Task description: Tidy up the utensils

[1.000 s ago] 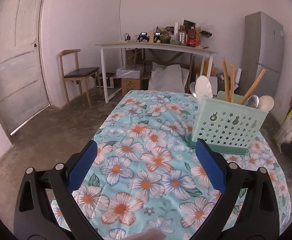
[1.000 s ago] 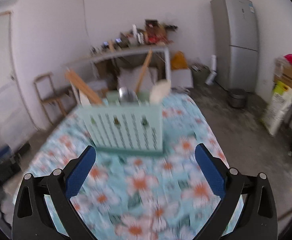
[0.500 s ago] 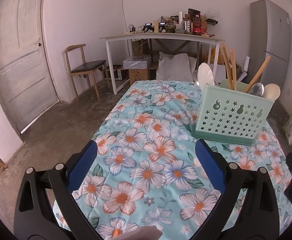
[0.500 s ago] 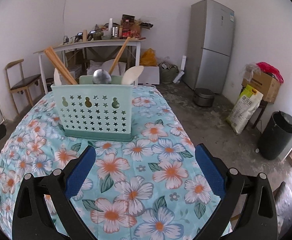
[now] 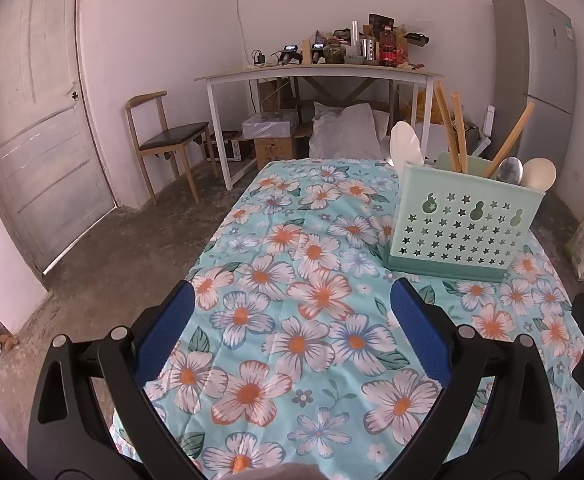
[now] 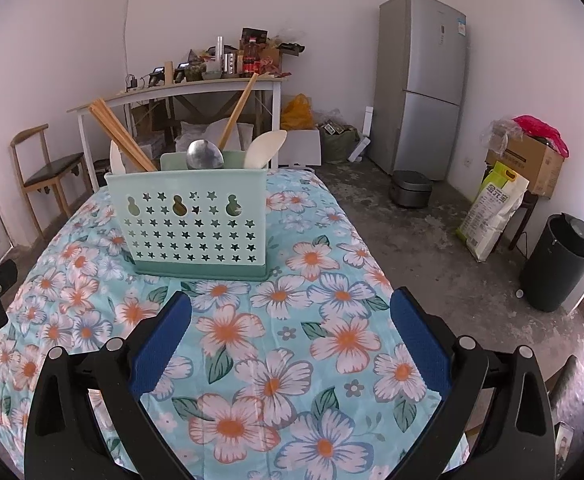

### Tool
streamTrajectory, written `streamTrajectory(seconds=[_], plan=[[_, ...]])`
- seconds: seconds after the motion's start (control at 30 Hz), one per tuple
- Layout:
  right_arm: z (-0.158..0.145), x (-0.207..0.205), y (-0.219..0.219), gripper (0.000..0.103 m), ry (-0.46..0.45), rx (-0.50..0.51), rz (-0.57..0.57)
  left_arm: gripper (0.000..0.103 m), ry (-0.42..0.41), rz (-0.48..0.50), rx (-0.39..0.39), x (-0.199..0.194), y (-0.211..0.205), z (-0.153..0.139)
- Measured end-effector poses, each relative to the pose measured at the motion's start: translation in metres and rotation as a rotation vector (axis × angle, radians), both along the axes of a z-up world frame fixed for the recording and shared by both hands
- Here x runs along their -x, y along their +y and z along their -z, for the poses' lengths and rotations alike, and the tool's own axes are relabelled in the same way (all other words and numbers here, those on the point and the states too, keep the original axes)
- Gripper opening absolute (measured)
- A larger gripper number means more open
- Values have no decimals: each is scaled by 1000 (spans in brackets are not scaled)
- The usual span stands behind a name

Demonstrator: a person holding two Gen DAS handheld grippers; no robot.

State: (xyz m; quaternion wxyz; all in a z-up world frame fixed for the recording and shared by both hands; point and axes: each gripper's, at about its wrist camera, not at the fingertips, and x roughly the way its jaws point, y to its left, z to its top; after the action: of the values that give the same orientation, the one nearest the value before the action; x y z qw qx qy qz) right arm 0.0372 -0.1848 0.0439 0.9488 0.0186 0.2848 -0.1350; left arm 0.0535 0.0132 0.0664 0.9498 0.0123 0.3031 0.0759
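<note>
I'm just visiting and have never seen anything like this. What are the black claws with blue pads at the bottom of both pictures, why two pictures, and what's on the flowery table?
There is no robot here: a person holds one two-finger gripper in each hand, and each carries a wide-angle camera looking forward along its fingers. One picture is from the left gripper, the other from the right gripper. The blue pads are the gripping faces. Both grippers are open and hold nothing.

On the floral tablecloth stands a green utensil holder with star-shaped holes. Sticking out of it are wooden chopsticks, a metal spoon and a white spoon. No loose utensils lie on the cloth in view.
</note>
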Motion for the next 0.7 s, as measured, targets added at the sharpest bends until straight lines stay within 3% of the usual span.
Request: streamTrajectory(seconds=[0.7], plan=[[1,1,-4,97,-2,-22,11,95,4,14,1,1,-2,-2]])
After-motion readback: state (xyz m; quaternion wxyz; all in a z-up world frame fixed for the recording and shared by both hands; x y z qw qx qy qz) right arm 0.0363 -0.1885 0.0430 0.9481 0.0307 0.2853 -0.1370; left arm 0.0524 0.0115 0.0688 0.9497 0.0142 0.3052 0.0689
